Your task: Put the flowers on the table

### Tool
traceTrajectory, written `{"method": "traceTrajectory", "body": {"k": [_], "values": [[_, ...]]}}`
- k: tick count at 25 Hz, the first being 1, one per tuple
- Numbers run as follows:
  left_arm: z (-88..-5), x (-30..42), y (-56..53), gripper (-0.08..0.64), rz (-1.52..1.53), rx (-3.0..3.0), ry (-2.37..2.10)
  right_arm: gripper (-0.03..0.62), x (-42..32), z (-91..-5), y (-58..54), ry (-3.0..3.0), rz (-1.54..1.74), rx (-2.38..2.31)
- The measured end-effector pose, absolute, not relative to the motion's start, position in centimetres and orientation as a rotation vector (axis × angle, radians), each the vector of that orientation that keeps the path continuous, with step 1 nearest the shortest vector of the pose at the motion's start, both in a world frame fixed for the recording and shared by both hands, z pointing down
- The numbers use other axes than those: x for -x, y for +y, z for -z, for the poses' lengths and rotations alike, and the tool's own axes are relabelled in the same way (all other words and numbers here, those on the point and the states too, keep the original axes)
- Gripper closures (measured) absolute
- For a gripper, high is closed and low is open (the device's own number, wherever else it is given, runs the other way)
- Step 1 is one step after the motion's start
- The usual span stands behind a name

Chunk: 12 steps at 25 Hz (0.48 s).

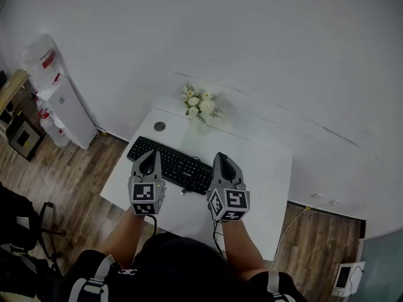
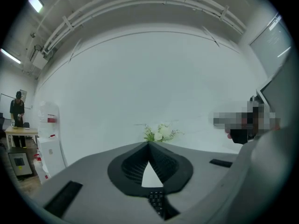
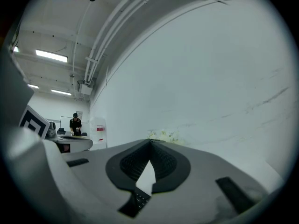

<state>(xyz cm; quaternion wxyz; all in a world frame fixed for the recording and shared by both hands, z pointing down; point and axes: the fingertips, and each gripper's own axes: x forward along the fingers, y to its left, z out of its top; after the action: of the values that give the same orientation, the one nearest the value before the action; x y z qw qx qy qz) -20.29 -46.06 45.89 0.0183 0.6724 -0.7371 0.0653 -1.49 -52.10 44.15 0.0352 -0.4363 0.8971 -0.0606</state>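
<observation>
A small bunch of white flowers with green leaves (image 1: 200,104) stands at the far edge of the white table (image 1: 264,168), against the wall. The same bunch of flowers (image 2: 161,132) shows beyond the jaw tips in the left gripper view, and faintly as pale flowers (image 3: 163,135) in the right gripper view. My left gripper (image 1: 148,161) hovers over the near left part of the keyboard, shut and holding nothing. Beside it, my right gripper (image 1: 223,162) hangs over the keyboard's right end, its jaws also shut with nothing between them.
A black keyboard (image 1: 173,164) lies across the table's middle, with a small round dark object (image 1: 159,126) behind it. A water dispenser (image 1: 60,102) stands left of the table. A person (image 3: 74,124) stands at a desk far off.
</observation>
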Motion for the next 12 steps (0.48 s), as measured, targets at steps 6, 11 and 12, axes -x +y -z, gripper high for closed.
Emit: {"method": "traceTrajectory", "body": {"k": [6, 11, 12], "values": [[-45.5, 19.5, -45.9, 0.558, -0.159, -2.109, -2.288, 0.589, 1.6, -44.1, -51.9, 2.776, 0.180, 1.331], [-45.4, 18.8, -46.1, 0.558, -0.142, -2.163, -2.262, 0.589, 2.0, -44.3, -52.0, 2.791, 0.177, 1.330], [-45.3, 18.6, -46.2, 0.558, -0.139, -2.173, -2.261, 0.589, 2.1, -44.3, -52.1, 2.793, 0.176, 1.329]]}}
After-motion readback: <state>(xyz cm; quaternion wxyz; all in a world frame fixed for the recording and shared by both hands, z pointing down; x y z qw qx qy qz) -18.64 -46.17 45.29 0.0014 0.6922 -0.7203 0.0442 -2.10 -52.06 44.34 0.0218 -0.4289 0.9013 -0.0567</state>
